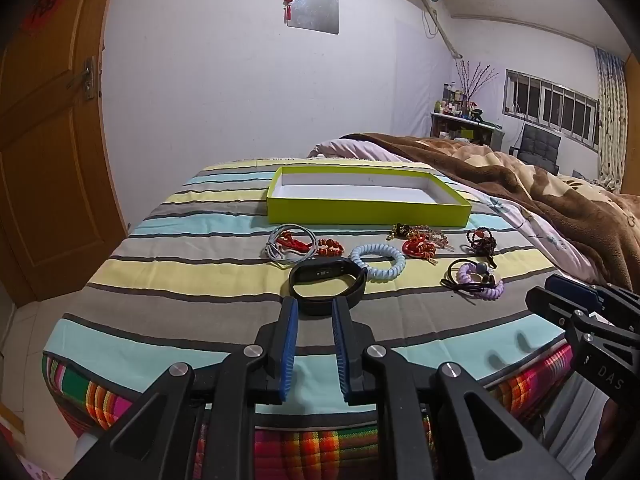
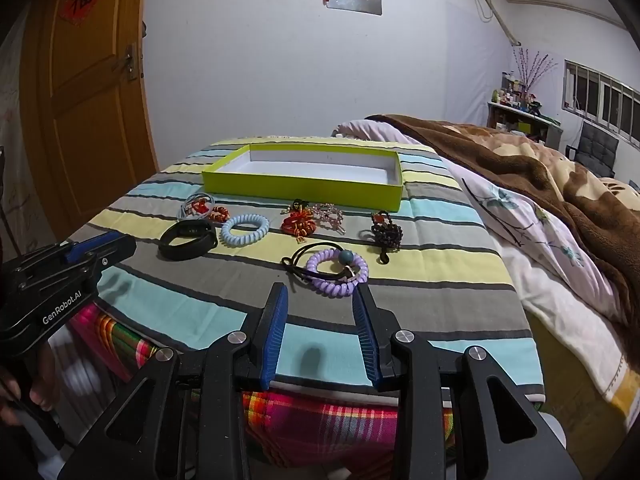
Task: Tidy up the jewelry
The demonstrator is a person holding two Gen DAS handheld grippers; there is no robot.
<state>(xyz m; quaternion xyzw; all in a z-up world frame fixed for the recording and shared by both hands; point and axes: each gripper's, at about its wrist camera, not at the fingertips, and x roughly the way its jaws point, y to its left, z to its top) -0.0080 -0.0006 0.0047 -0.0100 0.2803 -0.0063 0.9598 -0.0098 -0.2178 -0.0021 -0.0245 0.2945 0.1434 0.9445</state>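
An empty lime-green tray (image 1: 364, 210) (image 2: 304, 190) lies on the striped bedspread. In front of it lie a black wristband (image 1: 326, 286) (image 2: 188, 238), a light-blue coil band (image 1: 378, 262) (image 2: 245, 230), a purple coil band with a cord and bead (image 1: 480, 280) (image 2: 336, 272), a red knot ornament (image 1: 418, 247) (image 2: 298, 224), a dark bead bracelet (image 1: 482, 242) (image 2: 386, 230) and a grey ring with red beads (image 1: 292, 244) (image 2: 200, 206). My left gripper (image 1: 315, 306) is open, just short of the wristband. My right gripper (image 2: 320, 294) is open, just short of the purple band.
A brown blanket (image 2: 540, 168) and floral sheet (image 2: 532, 232) cover the bed to the right. A wooden door (image 1: 44, 152) stands at the left. A plaid cover hangs over the bed's near edge (image 2: 320, 412).
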